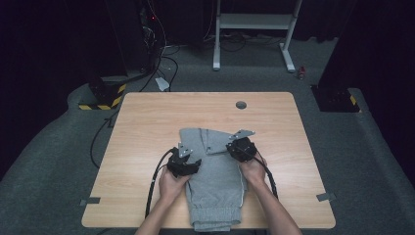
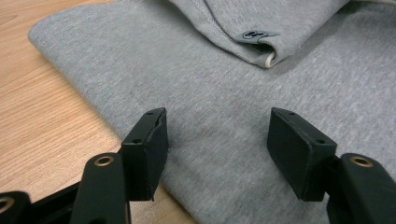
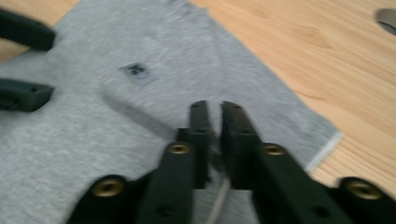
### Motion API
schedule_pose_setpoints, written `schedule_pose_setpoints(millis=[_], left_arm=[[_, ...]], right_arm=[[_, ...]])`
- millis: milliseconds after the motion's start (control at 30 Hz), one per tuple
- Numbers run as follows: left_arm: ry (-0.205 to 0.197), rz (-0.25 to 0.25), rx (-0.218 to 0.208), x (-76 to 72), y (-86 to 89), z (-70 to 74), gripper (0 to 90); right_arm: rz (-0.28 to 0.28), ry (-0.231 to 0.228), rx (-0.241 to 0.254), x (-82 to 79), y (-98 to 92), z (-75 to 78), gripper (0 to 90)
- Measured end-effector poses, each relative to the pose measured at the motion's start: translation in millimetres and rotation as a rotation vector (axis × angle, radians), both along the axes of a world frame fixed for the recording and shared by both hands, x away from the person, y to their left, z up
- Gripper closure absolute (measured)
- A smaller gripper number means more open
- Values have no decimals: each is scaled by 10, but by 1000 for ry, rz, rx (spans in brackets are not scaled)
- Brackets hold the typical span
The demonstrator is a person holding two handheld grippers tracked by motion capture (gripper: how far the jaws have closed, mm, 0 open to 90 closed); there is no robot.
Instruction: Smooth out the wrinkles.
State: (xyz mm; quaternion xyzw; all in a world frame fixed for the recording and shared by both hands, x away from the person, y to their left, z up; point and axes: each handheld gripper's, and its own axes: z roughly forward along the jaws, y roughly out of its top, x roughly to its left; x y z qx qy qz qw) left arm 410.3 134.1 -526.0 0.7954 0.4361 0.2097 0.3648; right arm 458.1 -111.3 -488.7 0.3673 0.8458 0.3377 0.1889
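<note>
Grey folded sweatpants (image 1: 215,181) lie on the wooden table (image 1: 147,122), ribbed cuffs toward the front edge. Their top part is folded over, showing a small dark label (image 2: 254,35) and a pale cord end (image 2: 270,58). My left gripper (image 1: 185,164) stands open, its jaws just above the cloth (image 2: 210,84) at the garment's left edge, with nothing pinched. My right gripper (image 1: 240,147) is at the upper right of the garment. Its jaws (image 3: 212,109) stand almost together over the grey fabric (image 3: 93,140); the blur hides whether cloth is pinched. A pale cord (image 3: 218,198) runs beneath them.
A round cable hole (image 1: 241,105) sits near the table's far edge. Bare wood lies left and right of the garment. Grey tape pieces (image 1: 90,200) mark the front corners. A white desk frame (image 1: 254,29) and cables stand on the floor beyond.
</note>
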Motion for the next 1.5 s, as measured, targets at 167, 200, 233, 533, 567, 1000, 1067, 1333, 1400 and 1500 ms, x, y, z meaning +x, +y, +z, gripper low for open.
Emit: schedule_pose_setpoints(millis=[167, 200, 233, 533, 567, 1000, 1067, 1333, 1400, 1500], left_arm=[[0, 2, 0, -3, -1, 0, 381], [1, 2, -1, -3, -1, 0, 381], [1, 3, -1, -3, -1, 0, 381], [1, 3, -2, -3, -2, 0, 381], [1, 3, -1, -4, -2, 0, 381], [6, 6, -5, -2, 0, 0, 380], [6, 6, -4, -3, -1, 0, 379], [8, 9, -5, 4, 7, 0, 383], [0, 17, 2, 15, 21, -1, 386], [14, 27, -10, 56, 49, 1, 381]], right_arm=[[50, 30, -22, -12, 177, -116, 575], [51, 33, -41, -8, 200, -147, 586], [46, 36, -62, 3, 214, -175, 641], [-64, 18, -57, 79, 72, -38, 898], [-74, 6, -59, 91, 45, -7, 898], [-262, 60, 56, 203, -362, -30, 740], [-223, 51, 73, 132, -341, -10, 711], [-105, 78, -9, 9, -158, -148, 695], [-117, 84, -37, 55, -187, -202, 689], [-162, 89, -19, 103, -289, -193, 664]])
